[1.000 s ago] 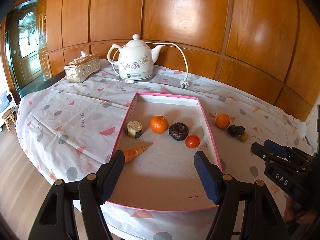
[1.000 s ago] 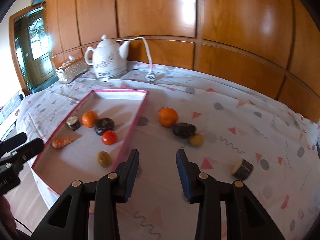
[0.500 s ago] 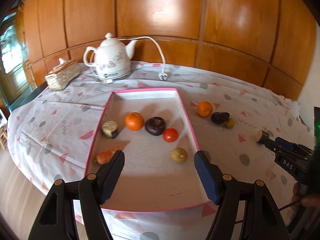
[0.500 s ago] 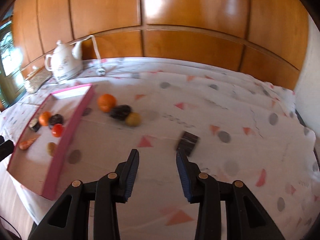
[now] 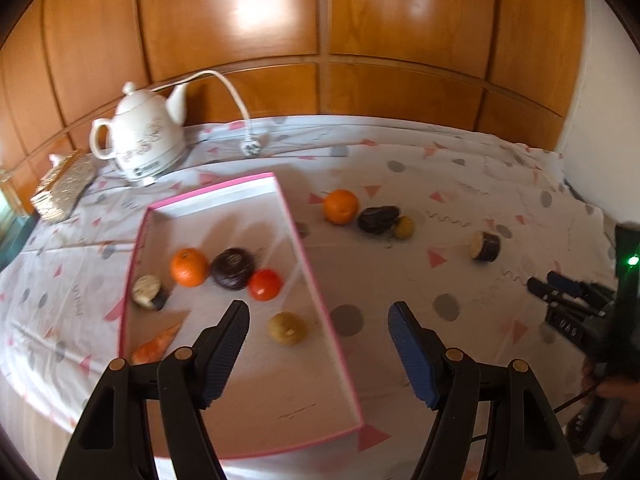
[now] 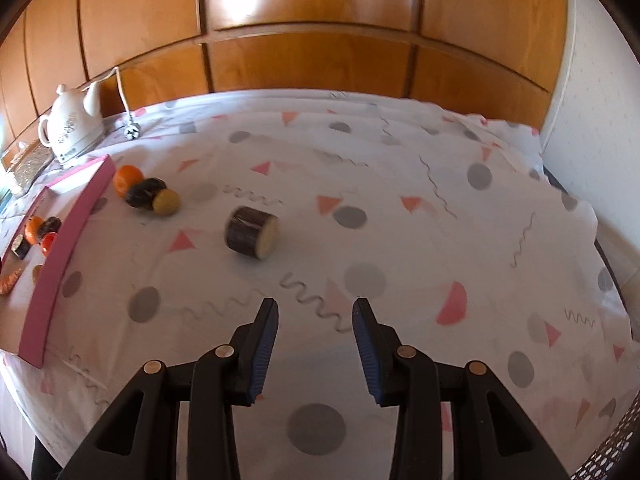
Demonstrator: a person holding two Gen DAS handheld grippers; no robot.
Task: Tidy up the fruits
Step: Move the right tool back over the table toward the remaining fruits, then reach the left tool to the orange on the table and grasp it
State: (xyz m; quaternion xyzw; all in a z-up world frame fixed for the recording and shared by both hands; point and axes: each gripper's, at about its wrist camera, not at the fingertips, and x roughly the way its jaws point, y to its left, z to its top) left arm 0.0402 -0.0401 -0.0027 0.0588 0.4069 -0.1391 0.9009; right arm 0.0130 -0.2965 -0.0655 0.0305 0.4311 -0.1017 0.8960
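Observation:
A pink-rimmed tray (image 5: 320,292) holds an orange (image 5: 189,267), a dark round fruit (image 5: 233,268), a red tomato (image 5: 265,284), a tan fruit (image 5: 287,328), a cut dark piece (image 5: 146,292) and a carrot (image 5: 154,346). On the cloth to its right lie an orange (image 5: 340,206), a dark fruit (image 5: 378,219), a yellow-green fruit (image 5: 404,227) and a dark cut cylinder (image 6: 251,238). My left gripper (image 5: 318,316) is open above the tray's near right edge. My right gripper (image 6: 315,312) is open and empty, a little short of the cylinder.
A white teapot (image 5: 142,146) with a cord and plug (image 5: 250,147) stands at the back left beside a woven tissue box (image 5: 62,192). Wood panelling runs behind the table. The table's right edge (image 6: 608,248) drops off near a white wall.
Both views have swung to the right. The tan fruit now lies in the tray. The right gripper has moved toward the dark cylinder, which now lies closer ahead.

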